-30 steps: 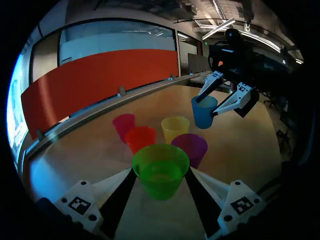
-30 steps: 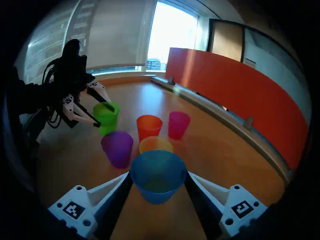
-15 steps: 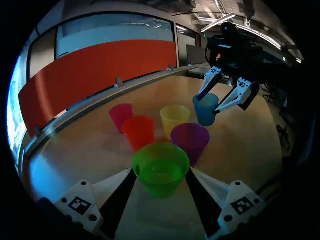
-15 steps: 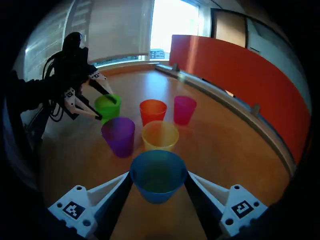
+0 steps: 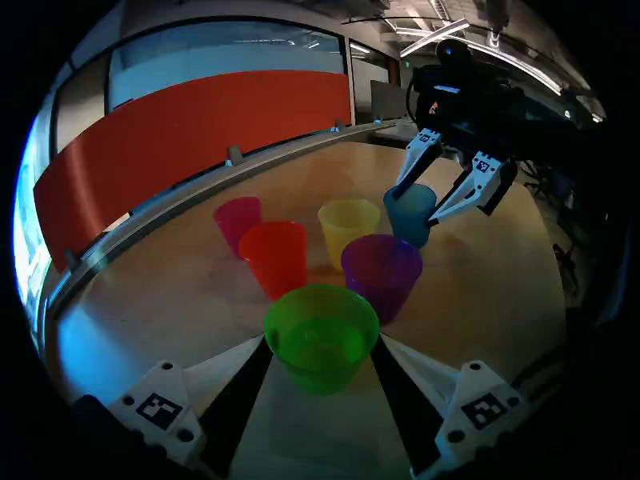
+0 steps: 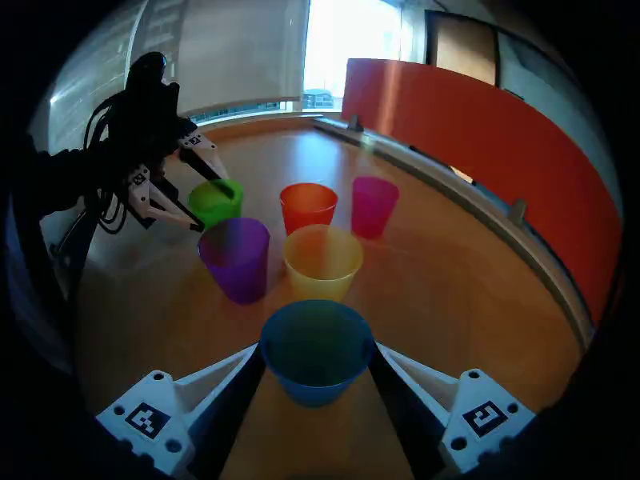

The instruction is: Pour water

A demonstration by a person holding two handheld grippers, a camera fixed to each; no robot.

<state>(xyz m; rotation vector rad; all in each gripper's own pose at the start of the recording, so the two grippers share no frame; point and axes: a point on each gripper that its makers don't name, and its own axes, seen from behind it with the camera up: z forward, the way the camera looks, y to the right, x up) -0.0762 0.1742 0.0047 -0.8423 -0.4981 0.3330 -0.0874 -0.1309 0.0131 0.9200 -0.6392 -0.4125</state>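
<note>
Left gripper view: left gripper (image 5: 322, 342) clamped on green cup (image 5: 320, 356), held upright, water visible in the bottom. Farther off, right gripper (image 5: 413, 206) slopes down from upper right, both fingers pressed on blue cup (image 5: 410, 228), which is just beside yellow cup (image 5: 348, 228) and behind purple cup (image 5: 382, 272).

Right gripper view: blue cup interior, contents unclear. Bright window (image 6: 344, 48) past the tabletop's (image 6: 448, 280) far edge. Left gripper tilts down from the left, cables (image 6: 102, 136) behind it.

Orange cup (image 5: 276, 256) and pink cup (image 5: 238, 224) sit nearer the tabletop edge along the red partition (image 5: 200, 136).
</note>
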